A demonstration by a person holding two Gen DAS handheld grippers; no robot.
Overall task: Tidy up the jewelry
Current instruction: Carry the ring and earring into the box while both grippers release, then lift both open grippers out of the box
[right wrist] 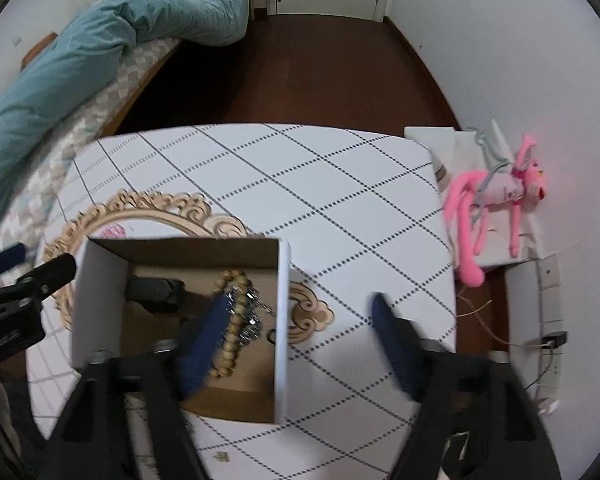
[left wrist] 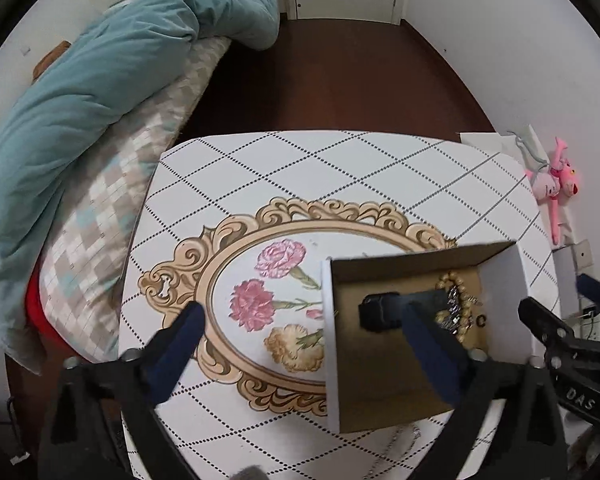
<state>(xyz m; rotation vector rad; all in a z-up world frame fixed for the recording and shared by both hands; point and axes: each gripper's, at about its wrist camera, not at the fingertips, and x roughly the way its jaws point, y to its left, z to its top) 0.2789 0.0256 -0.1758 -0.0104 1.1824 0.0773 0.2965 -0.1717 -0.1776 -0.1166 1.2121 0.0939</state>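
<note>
An open cardboard box [left wrist: 384,380] with white outer walls sits on the patterned table [left wrist: 300,176]; it also shows in the right wrist view [right wrist: 100,300]. Inside lie a wooden bead bracelet [left wrist: 462,304] [right wrist: 236,320], a silver chain [right wrist: 252,316] and a black object [left wrist: 378,312] [right wrist: 154,290]. My left gripper [left wrist: 304,324] is open, straddling the box's left wall. My right gripper [right wrist: 300,316] is open, straddling the box's right wall, its left finger [right wrist: 204,344] inside beside the beads.
A bed with a teal duvet [left wrist: 100,80] stands left of the table. A pink plush toy [right wrist: 500,200] lies on a white stand at the right. Cables and a wall socket [right wrist: 548,340] are at the right. Dark wooden floor lies beyond.
</note>
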